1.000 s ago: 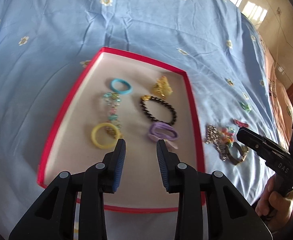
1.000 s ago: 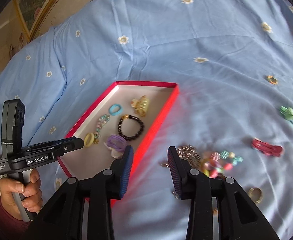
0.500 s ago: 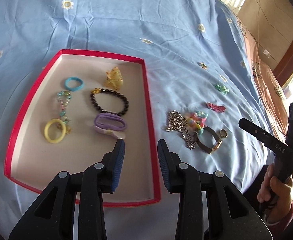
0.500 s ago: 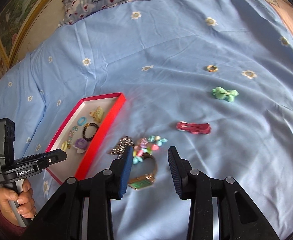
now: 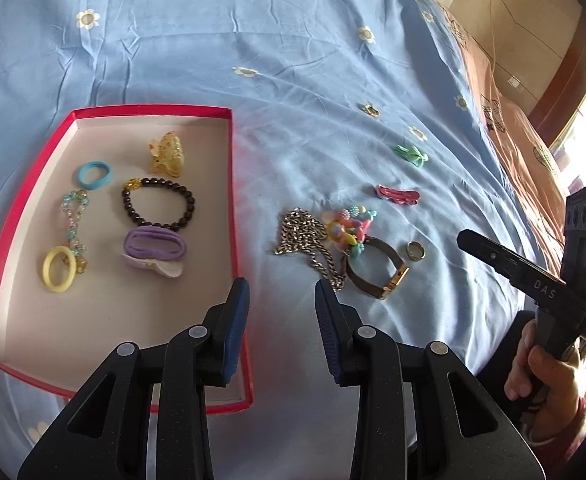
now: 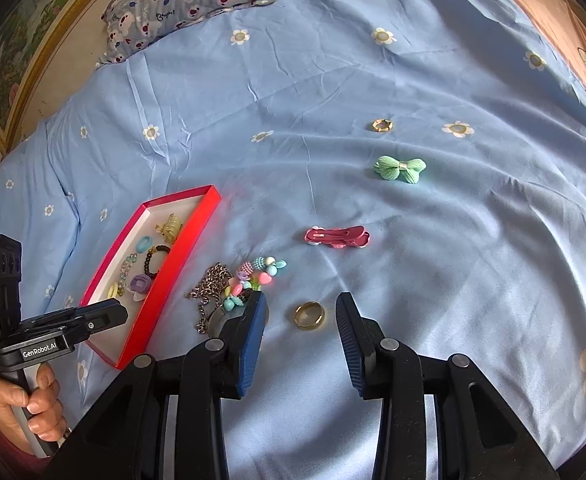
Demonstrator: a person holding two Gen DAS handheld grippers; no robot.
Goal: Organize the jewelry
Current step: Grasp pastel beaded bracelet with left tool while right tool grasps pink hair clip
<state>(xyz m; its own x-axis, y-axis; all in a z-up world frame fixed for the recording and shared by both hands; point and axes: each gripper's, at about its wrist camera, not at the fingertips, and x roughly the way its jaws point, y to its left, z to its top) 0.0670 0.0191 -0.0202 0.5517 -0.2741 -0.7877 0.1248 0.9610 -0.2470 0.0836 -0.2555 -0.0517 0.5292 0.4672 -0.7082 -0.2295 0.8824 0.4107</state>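
My right claw (image 6: 299, 322), partly open and empty, has swung from the red box (image 6: 161, 280) to frame the gold ring (image 6: 310, 315) at lower centre, probably my next pick.

Bright daylight from a window at right, soft shadows, sharp centre, fisheye-bent dark corners.

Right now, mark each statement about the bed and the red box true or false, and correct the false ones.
1. The black bead bracelet lies inside the red box. True.
2. The gold ring sits in the box. False: it lies on the blue sheet, ahead of the right gripper.
3. The left gripper holds the silver chain. False: it is open and empty.
4. The green bow lies outside the box. True.
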